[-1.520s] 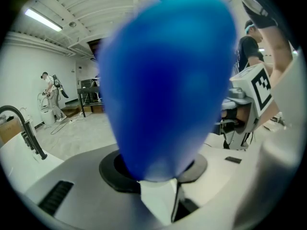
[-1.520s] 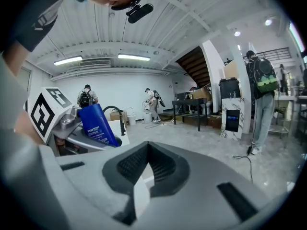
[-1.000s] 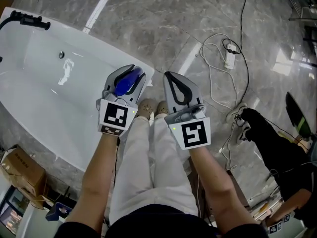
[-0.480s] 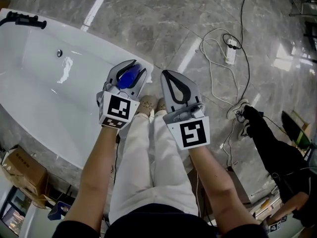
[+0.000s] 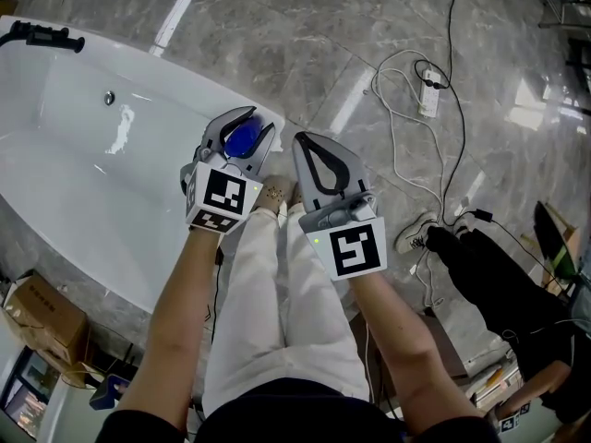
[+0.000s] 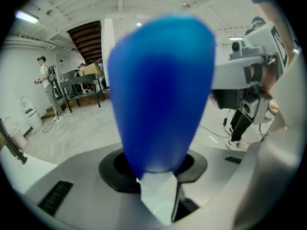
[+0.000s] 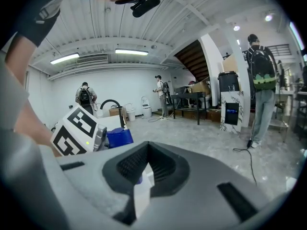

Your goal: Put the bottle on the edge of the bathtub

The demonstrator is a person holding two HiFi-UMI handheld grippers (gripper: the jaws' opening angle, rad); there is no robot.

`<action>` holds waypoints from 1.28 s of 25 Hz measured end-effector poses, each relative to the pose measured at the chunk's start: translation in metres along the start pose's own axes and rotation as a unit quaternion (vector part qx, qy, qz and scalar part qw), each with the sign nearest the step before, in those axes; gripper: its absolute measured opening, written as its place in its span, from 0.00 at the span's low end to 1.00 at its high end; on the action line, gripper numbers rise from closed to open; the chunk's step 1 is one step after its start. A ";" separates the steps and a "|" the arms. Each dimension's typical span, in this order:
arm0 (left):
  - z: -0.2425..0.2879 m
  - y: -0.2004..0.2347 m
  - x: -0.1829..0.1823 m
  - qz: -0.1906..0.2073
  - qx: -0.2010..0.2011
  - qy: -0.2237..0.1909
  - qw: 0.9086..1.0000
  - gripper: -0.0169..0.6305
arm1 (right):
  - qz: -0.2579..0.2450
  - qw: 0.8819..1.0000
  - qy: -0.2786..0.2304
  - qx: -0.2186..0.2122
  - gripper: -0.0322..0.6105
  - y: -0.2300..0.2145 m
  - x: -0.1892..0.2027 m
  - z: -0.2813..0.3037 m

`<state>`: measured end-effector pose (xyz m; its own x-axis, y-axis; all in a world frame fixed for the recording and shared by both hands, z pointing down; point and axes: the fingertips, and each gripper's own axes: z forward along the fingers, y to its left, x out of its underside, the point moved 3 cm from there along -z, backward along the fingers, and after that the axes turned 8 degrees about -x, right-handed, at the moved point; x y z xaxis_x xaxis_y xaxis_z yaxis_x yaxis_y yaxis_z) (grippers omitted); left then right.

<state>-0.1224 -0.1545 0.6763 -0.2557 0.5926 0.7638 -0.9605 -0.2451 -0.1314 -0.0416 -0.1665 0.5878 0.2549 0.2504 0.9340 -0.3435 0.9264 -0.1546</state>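
The left claw (image 5: 249,129) pinches a blue bottle (image 5: 242,140). In the left gripper view the bottle (image 6: 160,90) fills the middle, its narrow end wedged between the pads. From the head view, the bottle hangs over the rim of the white bathtub (image 5: 175,74), at the tub's end nearest the person's feet (image 5: 274,194). Whether it touches the rim cannot be told.

The right claw (image 5: 302,144) is pressed together with nothing in it, just beside the left one and over the marble floor (image 5: 277,26). The right gripper view shows its jaws (image 7: 143,175) meeting, and beyond them the left claw's marker cube (image 7: 76,128) with the bottle (image 7: 120,137) next to it.

A black faucet (image 5: 42,35) sits at the tub's far corner and a drain (image 5: 109,98) in its wall. White cables with a power strip (image 5: 429,100) lie on the floor to the right. A cardboard box (image 5: 42,317) stands outside the tub's near edge.
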 end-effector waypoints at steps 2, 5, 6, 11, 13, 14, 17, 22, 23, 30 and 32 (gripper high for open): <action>0.000 0.000 -0.001 -0.003 0.000 -0.002 1.000 0.26 | 0.000 1.000 -0.001 0.001 0.05 0.000 0.000 -0.002; 0.001 0.002 -0.001 -0.004 0.001 -0.006 1.000 0.27 | 0.001 1.000 0.000 0.004 0.05 -0.001 0.001 -0.002; 0.002 0.003 -0.001 -0.005 0.001 -0.008 1.000 0.27 | 0.001 1.000 0.001 0.004 0.05 -0.001 0.001 -0.002; 0.006 0.006 0.001 -0.016 0.002 -0.011 1.000 0.27 | 0.004 1.000 0.002 0.010 0.05 -0.003 0.004 -0.001; 0.005 0.006 0.000 -0.017 0.002 -0.013 1.000 0.27 | 0.003 1.000 0.000 0.011 0.05 -0.003 0.003 -0.002; 0.004 0.005 0.000 -0.017 0.002 -0.012 1.000 0.28 | 0.003 1.000 -0.001 0.011 0.05 -0.002 0.002 -0.002; 0.005 0.004 0.000 -0.022 0.007 -0.011 1.000 0.30 | 0.002 1.000 -0.002 0.011 0.05 -0.001 0.000 -0.003; 0.000 0.008 -0.009 -0.045 0.008 -0.048 0.998 0.53 | 0.003 1.000 -0.005 0.011 0.05 -0.001 -0.003 -0.003; -0.003 0.009 -0.012 -0.048 0.009 -0.057 0.997 0.54 | 0.002 1.000 -0.006 0.010 0.05 -0.001 -0.004 -0.004; -0.050 0.015 -0.047 -0.050 0.003 -0.141 0.989 0.57 | -0.004 1.000 -0.022 0.021 0.05 0.002 -0.027 -0.013; -0.065 0.019 -0.060 -0.065 -0.003 -0.160 0.985 0.57 | -0.006 0.999 -0.029 0.026 0.05 0.003 -0.036 -0.016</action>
<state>-0.1328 -0.1445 0.5869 -0.0832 0.3461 0.9345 -0.9840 -0.1770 -0.0221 -0.0371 -0.1681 0.5481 0.2074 0.2209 0.9530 -0.3883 0.9127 -0.1271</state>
